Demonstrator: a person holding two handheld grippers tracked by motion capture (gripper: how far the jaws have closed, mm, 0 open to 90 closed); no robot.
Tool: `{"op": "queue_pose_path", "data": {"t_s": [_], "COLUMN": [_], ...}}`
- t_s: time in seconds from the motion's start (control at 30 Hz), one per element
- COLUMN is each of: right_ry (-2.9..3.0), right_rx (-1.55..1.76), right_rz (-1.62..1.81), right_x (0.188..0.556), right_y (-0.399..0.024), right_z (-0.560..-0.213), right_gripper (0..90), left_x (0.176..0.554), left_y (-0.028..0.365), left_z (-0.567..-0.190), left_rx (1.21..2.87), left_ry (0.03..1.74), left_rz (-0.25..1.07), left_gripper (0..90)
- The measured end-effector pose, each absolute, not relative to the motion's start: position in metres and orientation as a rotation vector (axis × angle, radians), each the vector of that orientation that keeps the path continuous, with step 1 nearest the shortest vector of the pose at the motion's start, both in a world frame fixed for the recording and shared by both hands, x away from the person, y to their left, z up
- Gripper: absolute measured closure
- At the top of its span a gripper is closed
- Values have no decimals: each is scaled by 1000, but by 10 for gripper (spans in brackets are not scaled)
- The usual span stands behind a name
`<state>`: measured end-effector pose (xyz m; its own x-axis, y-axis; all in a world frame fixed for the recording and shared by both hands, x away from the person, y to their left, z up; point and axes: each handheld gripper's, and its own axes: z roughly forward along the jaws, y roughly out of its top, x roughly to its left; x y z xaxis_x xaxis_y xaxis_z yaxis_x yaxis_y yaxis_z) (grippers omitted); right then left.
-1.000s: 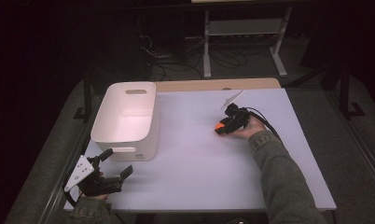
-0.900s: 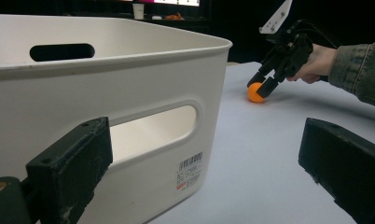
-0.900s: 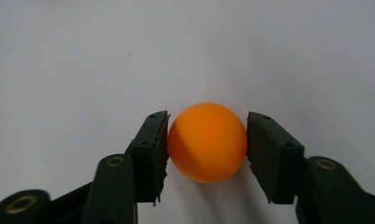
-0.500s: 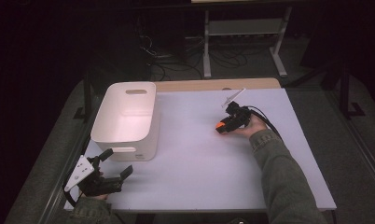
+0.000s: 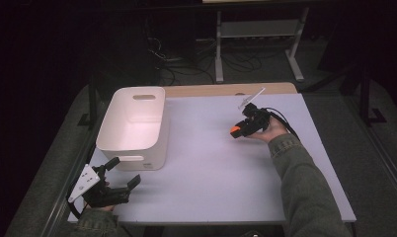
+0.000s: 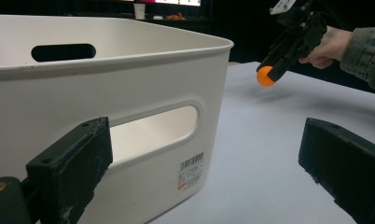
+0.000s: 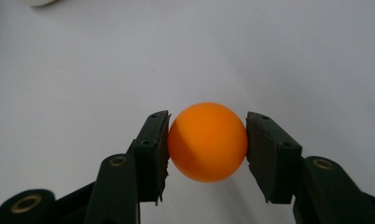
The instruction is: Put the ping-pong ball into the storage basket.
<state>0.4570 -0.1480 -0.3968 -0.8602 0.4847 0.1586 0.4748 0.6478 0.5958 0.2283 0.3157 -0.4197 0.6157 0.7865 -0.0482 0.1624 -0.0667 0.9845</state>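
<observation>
An orange ball (image 7: pixel 207 141) sits squeezed between the two black pads of my right gripper (image 7: pixel 207 161), which is shut on it. In the high view that gripper (image 5: pixel 237 129) holds the ball (image 5: pixel 234 131) right of the table's middle. The left gripper view shows the ball (image 6: pixel 265 76) hanging a little above the tabletop. A white plastic bin (image 5: pixel 132 140) with handle slots stands at the left, nothing showing inside. My left gripper (image 5: pixel 126 171) rests open at the table's front left, pointing at the bin's near wall (image 6: pixel 129 79), jaws wide apart with nothing between them.
The pale table (image 5: pixel 211 173) has a wooden strip (image 5: pixel 226 90) along its far edge. Beyond it lie a dark floor with cables and a metal stand (image 5: pixel 258 29). The person's right sleeve (image 5: pixel 305 182) crosses the table's right front.
The right gripper has shifted slightly up and away with the orange ball between its pads. The left gripper and the bin have stayed where they were.
</observation>
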Motion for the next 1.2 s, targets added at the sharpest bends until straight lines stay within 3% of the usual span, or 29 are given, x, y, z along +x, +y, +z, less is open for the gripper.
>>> {"op": "queue_pose_path", "data": {"t_s": [1.2], "right_ry": [2854], "right_rx": [637], "right_rz": [1078], "right_x": [445], "right_y": [-103], "right_z": [-341], "right_gripper": [497], "left_x": [229], "left_y": [314], "left_z": [-419], "left_rx": [1587], "left_ry": [801], "left_rz": [613], "left_gripper": [22]}}
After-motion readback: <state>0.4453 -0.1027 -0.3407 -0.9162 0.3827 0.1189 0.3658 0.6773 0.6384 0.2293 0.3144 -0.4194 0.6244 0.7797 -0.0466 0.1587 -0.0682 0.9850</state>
